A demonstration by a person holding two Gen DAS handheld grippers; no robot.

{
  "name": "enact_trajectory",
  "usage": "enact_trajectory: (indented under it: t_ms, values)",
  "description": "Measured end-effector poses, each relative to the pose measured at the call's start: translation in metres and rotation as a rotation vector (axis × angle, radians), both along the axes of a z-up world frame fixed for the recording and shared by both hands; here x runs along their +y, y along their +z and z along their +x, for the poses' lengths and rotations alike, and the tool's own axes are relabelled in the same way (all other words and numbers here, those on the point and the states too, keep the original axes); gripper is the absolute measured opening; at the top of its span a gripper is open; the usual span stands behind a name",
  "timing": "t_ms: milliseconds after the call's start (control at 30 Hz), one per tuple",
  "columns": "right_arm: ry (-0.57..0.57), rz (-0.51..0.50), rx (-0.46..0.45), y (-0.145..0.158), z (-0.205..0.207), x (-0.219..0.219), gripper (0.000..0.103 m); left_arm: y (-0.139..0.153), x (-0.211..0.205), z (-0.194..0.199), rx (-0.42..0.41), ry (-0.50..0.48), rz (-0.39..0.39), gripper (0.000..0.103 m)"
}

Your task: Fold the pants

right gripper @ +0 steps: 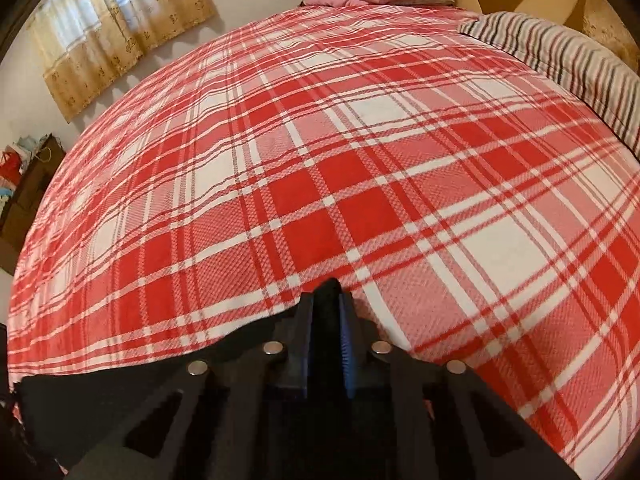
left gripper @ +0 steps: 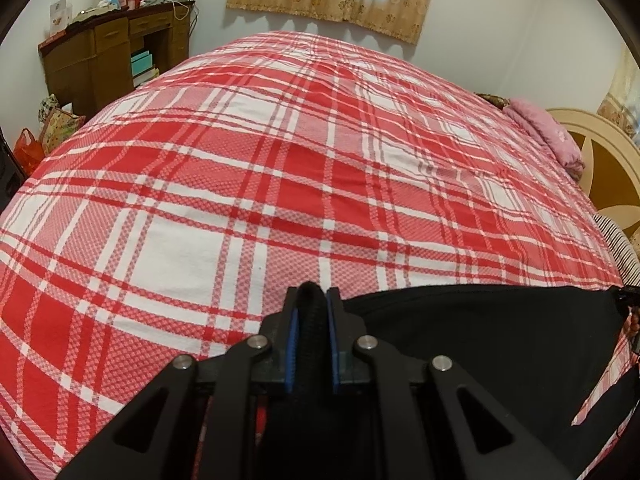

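- Left gripper (left gripper: pixel 312 294) pinches a fold of the black pants (left gripper: pixel 500 332).
- Right gripper (right gripper: pixel 329 294) clamps the pants' (right gripper: pixel 140 364) other end.
- Both above the plaid bed (left gripper: pixel 280 168).

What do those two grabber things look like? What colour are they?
Both look alike. The left gripper and the right gripper are matte black, with angled link bars that have slot-shaped cut-outs and round silver pins at the joints. Each finger has a blue pad on its inner face. No cables or sleeves show.
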State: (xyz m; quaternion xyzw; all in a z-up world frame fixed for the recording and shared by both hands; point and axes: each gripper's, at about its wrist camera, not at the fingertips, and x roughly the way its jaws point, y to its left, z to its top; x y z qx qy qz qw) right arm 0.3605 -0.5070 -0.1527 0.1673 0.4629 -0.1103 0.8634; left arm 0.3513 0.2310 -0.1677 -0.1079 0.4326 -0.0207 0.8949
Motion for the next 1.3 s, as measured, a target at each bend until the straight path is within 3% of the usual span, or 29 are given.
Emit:
enact_trajectory:
  t_ms: [233,700,1033,1300]
  values:
    - [0.029,-0.024,-0.088,0.030,-0.030,0.014,0.007,0.009,0.001,0.001,-0.003,-0.015,-0.006,0.011]
    - [0.085,-0.103,-0.296,0.096,-0.121,0.032,0.007,0.060,0.009,-0.038,-0.194,-0.064,-0.098,0.010]
    - [0.080,-0.066,-0.415,0.105,-0.196,0.021,0.007,0.074,0.019,-0.071,-0.280,-0.099,-0.192,0.010]
    - [0.070,-0.026,-0.447,0.096,-0.248,0.015,0.007,0.083,0.025,-0.108,-0.352,-0.170,-0.240,0.010]
